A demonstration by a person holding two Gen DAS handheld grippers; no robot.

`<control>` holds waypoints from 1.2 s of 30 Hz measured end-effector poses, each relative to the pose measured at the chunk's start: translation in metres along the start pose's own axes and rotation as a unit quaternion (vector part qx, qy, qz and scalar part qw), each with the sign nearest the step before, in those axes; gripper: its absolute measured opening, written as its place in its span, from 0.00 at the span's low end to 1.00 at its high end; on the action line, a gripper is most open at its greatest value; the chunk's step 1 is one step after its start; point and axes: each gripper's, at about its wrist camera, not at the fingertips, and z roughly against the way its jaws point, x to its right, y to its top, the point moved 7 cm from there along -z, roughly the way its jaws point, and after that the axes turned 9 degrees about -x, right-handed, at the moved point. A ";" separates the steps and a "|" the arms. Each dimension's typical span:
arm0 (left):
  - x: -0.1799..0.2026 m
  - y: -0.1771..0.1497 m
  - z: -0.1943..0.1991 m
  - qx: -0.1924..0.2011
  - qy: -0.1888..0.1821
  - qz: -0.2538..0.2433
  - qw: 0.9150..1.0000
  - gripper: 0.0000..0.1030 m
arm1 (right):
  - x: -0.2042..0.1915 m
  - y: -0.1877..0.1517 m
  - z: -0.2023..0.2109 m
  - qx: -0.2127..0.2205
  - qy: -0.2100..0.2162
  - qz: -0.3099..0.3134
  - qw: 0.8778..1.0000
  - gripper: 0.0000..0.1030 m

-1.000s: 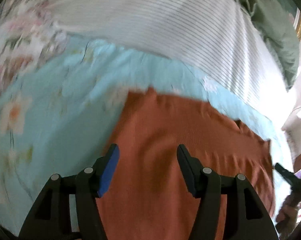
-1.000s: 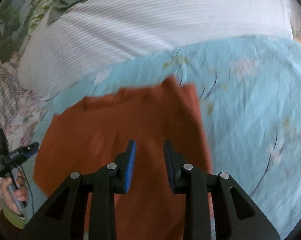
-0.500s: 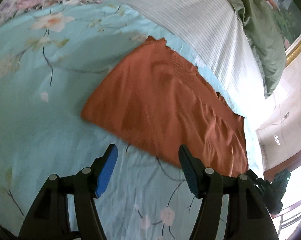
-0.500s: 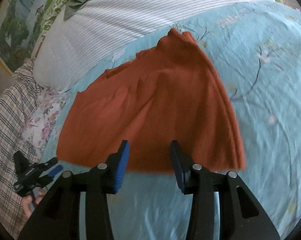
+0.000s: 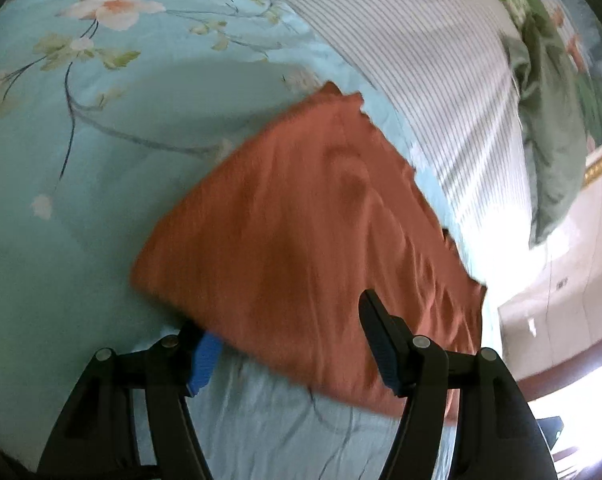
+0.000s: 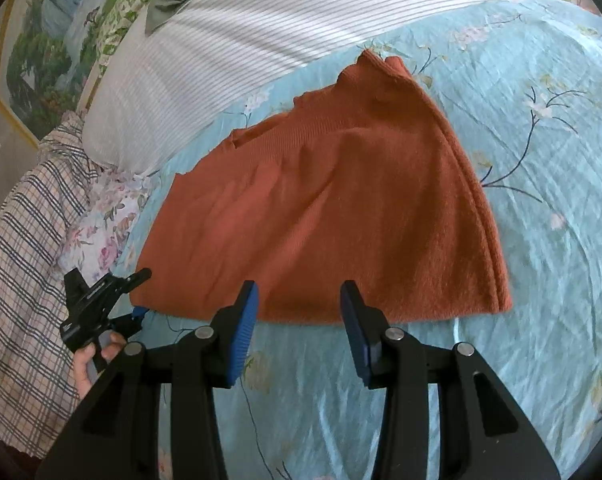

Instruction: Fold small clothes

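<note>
An orange-brown garment [image 6: 333, 200] is seen spread flat at frame centre on a light blue floral bedspread [image 6: 541, 120]. The right tool [image 6: 299, 320] is held wide open just below the garment's lower hem. The left tool [image 5: 289, 344] is likewise open at the garment's near edge, one finger tucked beneath it. A white striped pillow [image 6: 241, 28] lies at upper frame.

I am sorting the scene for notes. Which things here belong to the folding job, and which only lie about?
Job:
orange garment
left gripper, open
right gripper, open

Lying about:
floral bedsheet
striped cover
plaid cloth
green cloth
</note>
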 end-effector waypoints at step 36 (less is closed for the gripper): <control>0.208 -0.111 -0.095 -0.014 0.136 -0.442 0.887 0.09 | -0.039 0.142 -0.133 -0.126 0.106 0.018 0.986 0.65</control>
